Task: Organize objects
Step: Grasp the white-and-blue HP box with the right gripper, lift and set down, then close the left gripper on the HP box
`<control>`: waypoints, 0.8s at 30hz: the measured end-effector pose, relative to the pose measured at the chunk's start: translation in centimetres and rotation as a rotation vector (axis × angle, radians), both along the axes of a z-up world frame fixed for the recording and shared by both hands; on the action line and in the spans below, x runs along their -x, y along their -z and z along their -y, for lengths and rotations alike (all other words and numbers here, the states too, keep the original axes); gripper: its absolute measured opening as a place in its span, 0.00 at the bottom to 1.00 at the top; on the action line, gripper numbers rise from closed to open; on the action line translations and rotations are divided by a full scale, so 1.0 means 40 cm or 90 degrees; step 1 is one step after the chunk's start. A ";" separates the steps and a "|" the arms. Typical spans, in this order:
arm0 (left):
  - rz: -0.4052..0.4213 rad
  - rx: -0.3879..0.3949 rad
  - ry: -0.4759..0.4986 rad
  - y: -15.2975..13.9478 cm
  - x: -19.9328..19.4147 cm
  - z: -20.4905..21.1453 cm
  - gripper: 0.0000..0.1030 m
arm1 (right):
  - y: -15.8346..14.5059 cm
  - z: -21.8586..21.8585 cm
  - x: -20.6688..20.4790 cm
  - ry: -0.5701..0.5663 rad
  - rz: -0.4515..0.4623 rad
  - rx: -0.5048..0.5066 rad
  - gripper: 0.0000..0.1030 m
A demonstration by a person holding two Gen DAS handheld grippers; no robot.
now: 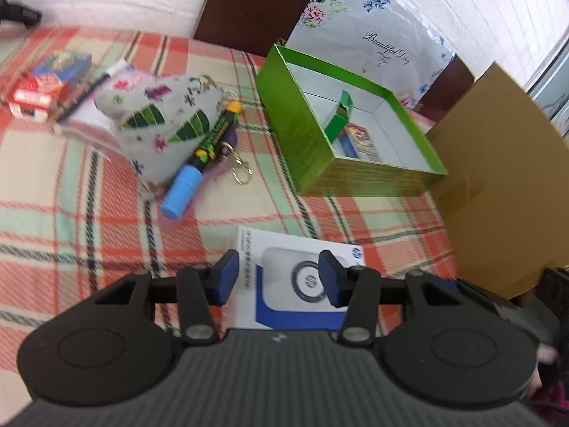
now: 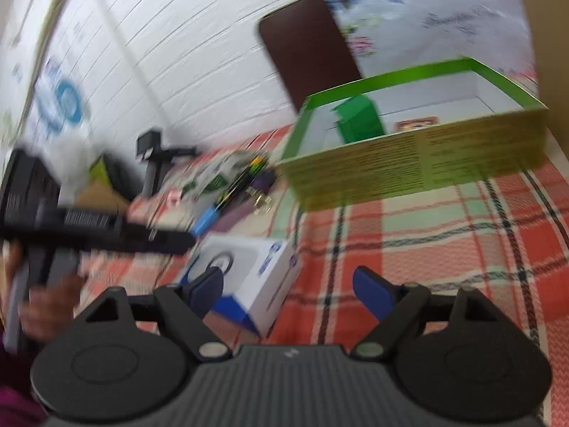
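A white and blue box (image 1: 302, 281) lies flat on the plaid cloth (image 1: 71, 220), right under my left gripper (image 1: 279, 277), which is open and hovers above it. An open green box (image 1: 341, 131) stands behind it with a small colourful card inside. A patterned fabric pouch (image 1: 156, 121), a blue-capped marker (image 1: 199, 160) and a key clasp (image 1: 242, 172) lie to the left. In the right wrist view my right gripper (image 2: 288, 290) is open and empty, with the white and blue box (image 2: 245, 277) at its left finger and the green box (image 2: 419, 142) beyond.
A red card pack (image 1: 32, 98) and a blue pack (image 1: 64, 66) lie at far left. A brown cardboard panel (image 1: 505, 185) stands at right. A floral bag (image 1: 373, 32) and dark chair back (image 1: 256, 3) stand behind. The left gripper (image 2: 99, 231) crosses the right wrist view.
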State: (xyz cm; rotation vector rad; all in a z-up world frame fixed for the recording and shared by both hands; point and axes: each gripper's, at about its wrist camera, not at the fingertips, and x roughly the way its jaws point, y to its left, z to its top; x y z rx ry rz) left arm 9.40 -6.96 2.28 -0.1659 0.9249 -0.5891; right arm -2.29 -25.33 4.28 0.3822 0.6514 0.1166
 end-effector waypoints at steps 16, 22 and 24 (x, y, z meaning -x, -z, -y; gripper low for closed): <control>0.071 -0.159 -0.040 0.016 0.024 0.059 0.58 | 0.085 -0.109 -0.031 -0.077 -0.020 0.187 0.81; 0.088 -0.185 -0.074 0.016 0.028 0.056 0.59 | 0.101 -0.123 -0.038 -0.066 -0.021 0.192 0.91; 0.093 -0.194 -0.084 0.016 0.029 0.055 0.59 | 0.108 -0.131 -0.039 -0.070 -0.020 0.197 0.97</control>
